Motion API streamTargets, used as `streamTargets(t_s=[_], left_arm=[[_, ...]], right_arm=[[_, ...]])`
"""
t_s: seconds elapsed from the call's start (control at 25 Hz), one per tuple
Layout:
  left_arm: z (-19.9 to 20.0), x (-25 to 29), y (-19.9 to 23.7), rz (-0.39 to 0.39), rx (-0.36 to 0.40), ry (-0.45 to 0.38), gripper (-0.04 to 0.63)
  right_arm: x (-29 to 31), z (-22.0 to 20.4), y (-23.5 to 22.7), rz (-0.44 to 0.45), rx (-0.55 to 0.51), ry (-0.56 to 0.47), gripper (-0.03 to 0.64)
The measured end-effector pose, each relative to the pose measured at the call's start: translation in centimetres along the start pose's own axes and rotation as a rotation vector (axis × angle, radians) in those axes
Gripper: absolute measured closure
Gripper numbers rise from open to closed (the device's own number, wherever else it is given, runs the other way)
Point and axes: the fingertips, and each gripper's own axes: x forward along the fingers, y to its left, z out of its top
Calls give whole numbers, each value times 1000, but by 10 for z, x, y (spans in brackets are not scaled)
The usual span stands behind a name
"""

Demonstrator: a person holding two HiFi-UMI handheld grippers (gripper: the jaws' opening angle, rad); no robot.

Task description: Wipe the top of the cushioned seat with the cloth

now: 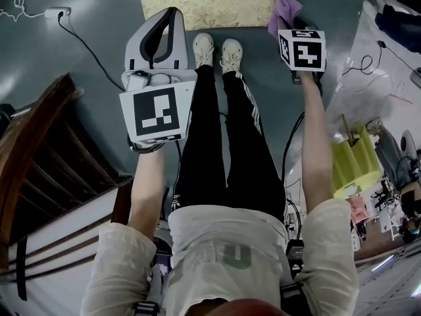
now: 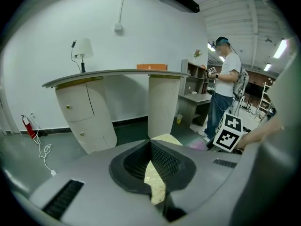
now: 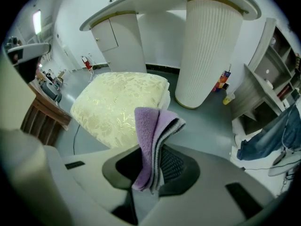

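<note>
The cushioned seat (image 1: pixel 207 4), covered in pale yellow patterned fabric, lies on the floor at the top of the head view, just beyond the person's shoes. In the right gripper view the seat (image 3: pixel 117 107) lies ahead and to the left. My right gripper (image 1: pixel 293 26) is shut on a folded purple cloth (image 1: pixel 284 13), held off the seat's right edge. The cloth (image 3: pixel 153 140) stands up between the jaws. My left gripper (image 1: pixel 173 12) hovers near the seat's front left corner, fingertips together and holding nothing. A strip of seat (image 2: pixel 169 139) shows past my left gripper (image 2: pixel 151 147).
A dark wooden chair (image 1: pixel 39 163) stands at the left. A cable runs to a wall socket (image 1: pixel 58 12). A yellow-green object (image 1: pixel 355 160) and clutter lie on the right. Beyond the seat is a white counter on a ribbed column (image 3: pixel 207 51). Another person (image 2: pixel 225 88) stands farther off.
</note>
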Motion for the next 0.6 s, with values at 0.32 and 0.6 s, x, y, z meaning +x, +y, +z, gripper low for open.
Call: streamTargets(t_s=[0.32, 0.6], left_arm=[[-8, 2, -7, 2, -6, 3, 589], [-1, 0, -3, 15, -6, -6, 589]], right_arm=[[13, -23, -15, -14, -22, 52, 526], [3, -17, -11, -12, -2, 36, 526]])
